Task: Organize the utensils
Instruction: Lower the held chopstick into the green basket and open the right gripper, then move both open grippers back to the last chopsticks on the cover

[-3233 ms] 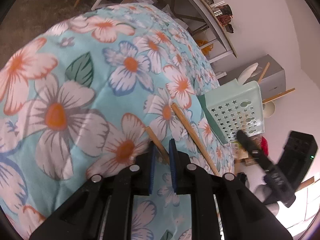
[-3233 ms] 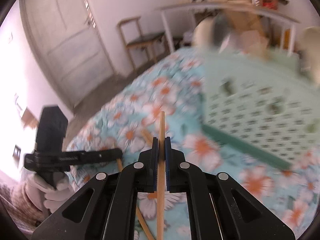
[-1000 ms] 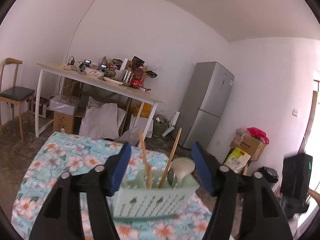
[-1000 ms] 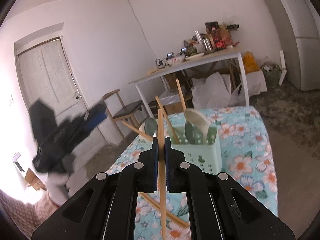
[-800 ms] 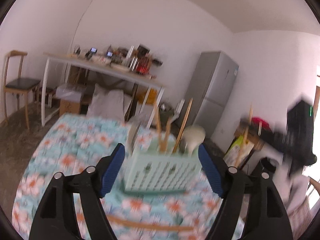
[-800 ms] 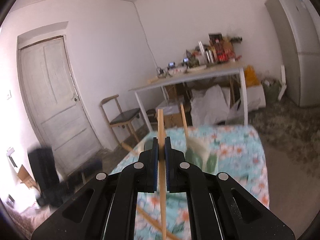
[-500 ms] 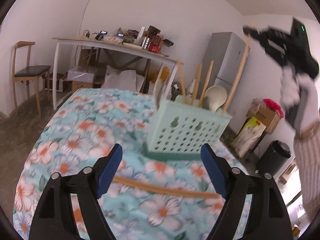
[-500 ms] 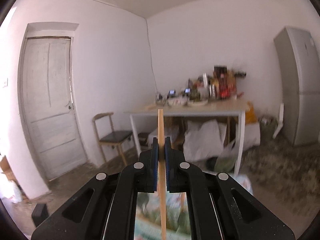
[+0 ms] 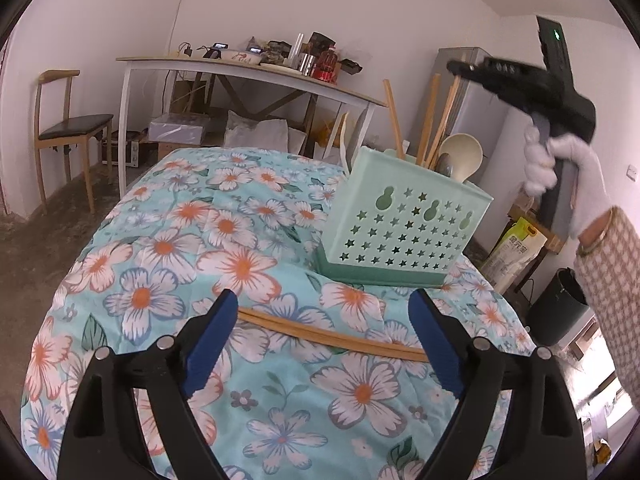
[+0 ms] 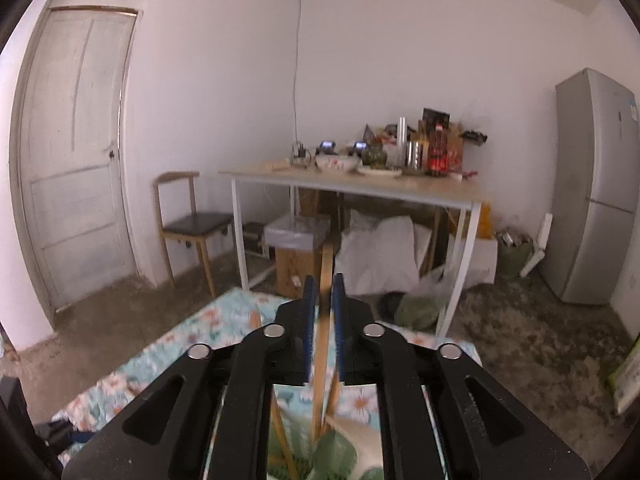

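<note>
A mint-green perforated utensil basket [image 9: 400,228] stands on the floral cloth [image 9: 192,240], holding several chopsticks and spoons. One wooden chopstick [image 9: 328,334] lies flat on the cloth in front of it. My left gripper [image 9: 322,320] hovers just short of that chopstick with its jaws wide and still opening, and neither pad touches it. A gloved hand [image 9: 556,168] holds my right gripper [image 9: 454,66] above the basket. In the right wrist view my right gripper [image 10: 324,280] has its jaws opening around an upright chopstick [image 10: 322,360], which stands loose between the pads with its lower end among the basket's utensils.
Beyond the cloth-covered table stand a white side table [image 9: 248,68] loaded with bottles and bowls, a wooden chair [image 9: 68,132], and a grey fridge [image 10: 596,184]. A black bin [image 9: 560,304] sits by the table's right edge. A door [image 10: 76,152] is at the left.
The left gripper has come down closer to the lying chopstick and spread wider. The right gripper's jaws have parted and its chopstick has slid lower between them.
</note>
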The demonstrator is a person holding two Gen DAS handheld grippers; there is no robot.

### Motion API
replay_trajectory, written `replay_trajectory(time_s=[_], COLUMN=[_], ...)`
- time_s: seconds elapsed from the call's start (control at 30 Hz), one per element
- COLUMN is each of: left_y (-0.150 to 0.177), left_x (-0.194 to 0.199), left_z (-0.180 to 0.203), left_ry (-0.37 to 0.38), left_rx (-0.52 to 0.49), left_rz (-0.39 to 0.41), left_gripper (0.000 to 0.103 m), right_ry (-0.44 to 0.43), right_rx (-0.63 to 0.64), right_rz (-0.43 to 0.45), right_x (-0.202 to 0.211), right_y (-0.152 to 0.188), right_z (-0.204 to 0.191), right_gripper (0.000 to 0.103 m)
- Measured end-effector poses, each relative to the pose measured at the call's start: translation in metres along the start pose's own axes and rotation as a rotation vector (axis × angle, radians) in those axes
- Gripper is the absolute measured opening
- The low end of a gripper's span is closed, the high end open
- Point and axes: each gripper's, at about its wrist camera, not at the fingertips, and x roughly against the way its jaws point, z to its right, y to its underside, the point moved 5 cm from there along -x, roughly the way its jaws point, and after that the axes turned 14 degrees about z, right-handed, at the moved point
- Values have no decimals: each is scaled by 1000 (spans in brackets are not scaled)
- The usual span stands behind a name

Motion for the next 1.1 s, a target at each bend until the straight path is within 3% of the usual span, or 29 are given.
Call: replay_trajectory(time_s=[0.07, 0.3, 0.47, 0.63, 0.77, 0.9, 1.1], left_y=[-1, -1, -1, 4, 10, 18, 37], left_x=[0, 2, 5, 2, -4, -14, -30], left_z=[0, 6, 6, 8, 12, 11, -7], left_ry=[0, -1, -19, -15, 2, 29, 38], left_rx=[-1, 1, 24, 43, 78, 184, 404], left_rz=[2, 5, 4, -22, -60, -122, -221], left_gripper=[85, 86, 86, 86, 86, 86, 64], right_ry=[3, 8, -5, -31, -16, -7, -14], right_rx=[-16, -104, -198, -328, -503, -644, -702], right_rz=[4, 28, 11, -147, -334, -445, -500], right_x=[9, 62, 104, 128, 139, 143, 149], right_y=[0, -9, 6, 76, 159, 207, 235], right_z=[2, 16, 20, 13, 7, 2, -3], right_gripper=[27, 35, 46, 55, 56, 56, 56])
